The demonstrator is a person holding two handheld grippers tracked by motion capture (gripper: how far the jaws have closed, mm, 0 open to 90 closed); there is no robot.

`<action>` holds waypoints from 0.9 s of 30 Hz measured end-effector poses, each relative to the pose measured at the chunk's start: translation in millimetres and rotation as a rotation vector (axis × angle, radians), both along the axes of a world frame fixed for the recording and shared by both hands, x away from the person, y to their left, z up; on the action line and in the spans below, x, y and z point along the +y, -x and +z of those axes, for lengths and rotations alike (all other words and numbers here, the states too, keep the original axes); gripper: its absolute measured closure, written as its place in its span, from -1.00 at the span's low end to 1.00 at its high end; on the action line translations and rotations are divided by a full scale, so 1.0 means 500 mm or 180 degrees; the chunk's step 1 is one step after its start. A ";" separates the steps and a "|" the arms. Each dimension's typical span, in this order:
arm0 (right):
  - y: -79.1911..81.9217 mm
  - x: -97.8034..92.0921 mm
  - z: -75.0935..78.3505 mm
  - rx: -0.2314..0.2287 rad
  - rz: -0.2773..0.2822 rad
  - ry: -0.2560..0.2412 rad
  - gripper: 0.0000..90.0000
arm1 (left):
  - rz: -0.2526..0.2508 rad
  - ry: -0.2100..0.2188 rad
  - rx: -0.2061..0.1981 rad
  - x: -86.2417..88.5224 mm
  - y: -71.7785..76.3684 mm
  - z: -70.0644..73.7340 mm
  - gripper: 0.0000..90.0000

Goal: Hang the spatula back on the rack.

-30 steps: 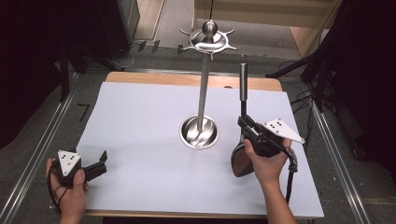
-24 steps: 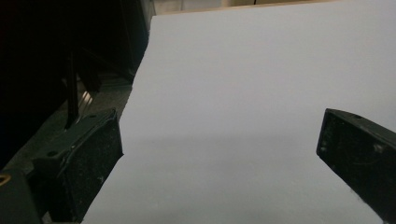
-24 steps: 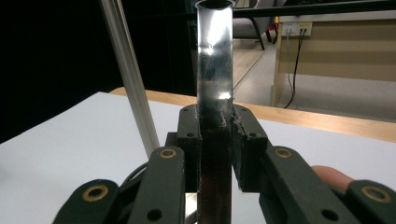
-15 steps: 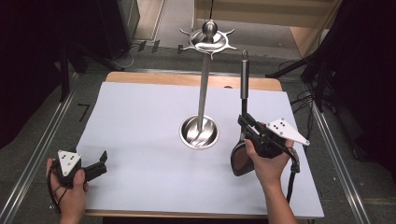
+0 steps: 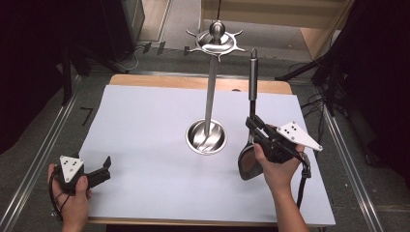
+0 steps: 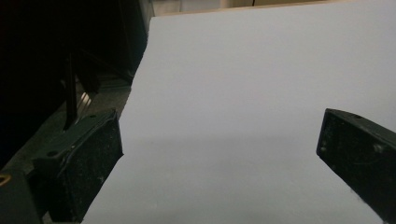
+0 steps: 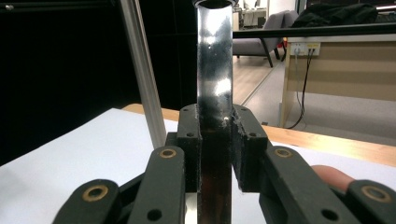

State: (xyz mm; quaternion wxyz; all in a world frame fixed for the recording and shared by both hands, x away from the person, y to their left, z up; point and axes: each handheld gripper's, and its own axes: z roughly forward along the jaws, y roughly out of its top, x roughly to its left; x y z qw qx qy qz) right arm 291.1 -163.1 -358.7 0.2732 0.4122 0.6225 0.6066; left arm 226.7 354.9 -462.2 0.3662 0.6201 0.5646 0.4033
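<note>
- high view: the right gripper (image 5: 255, 126) has its jaws clamped on the metal handle of a spatula (image 5: 251, 96), which stands close to upright. its long axis runs from the dark blade just below and beside the jaws, near the person's hand, up to the hanging loop well above them. the utensil stand (image 5: 211, 92), a steel post rising from a round dish base to a crown of hooks, is just to the left of the jaws; its hooks sit above and to the left of the jaws, near the level of the handle's loop. this is the nearer hand to the stand by far. hanging the loop on a hook looks like the step in hand.
- high view: the left gripper (image 5: 99, 172) rests at the near left corner of the white table (image 5: 145, 125), well apart from stand and spatula, its jaws parted and holding nothing.
- left gripper view: the two black jaws stand wide apart, with bare white tabletop ahead of and between them.
- right gripper view: the jaws pinch the polished spatula handle (image 7: 214, 70) from both sides; it runs straight up out of them. the stand's slim post (image 7: 140, 70) rises just left of the jaws.
</note>
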 end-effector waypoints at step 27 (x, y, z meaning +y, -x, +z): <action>0.020 0.004 0.025 -0.0174 0.0068 -0.0051 0.70 | 0.0001 -0.0005 0.0004 -0.001 0.000 0.000 -0.98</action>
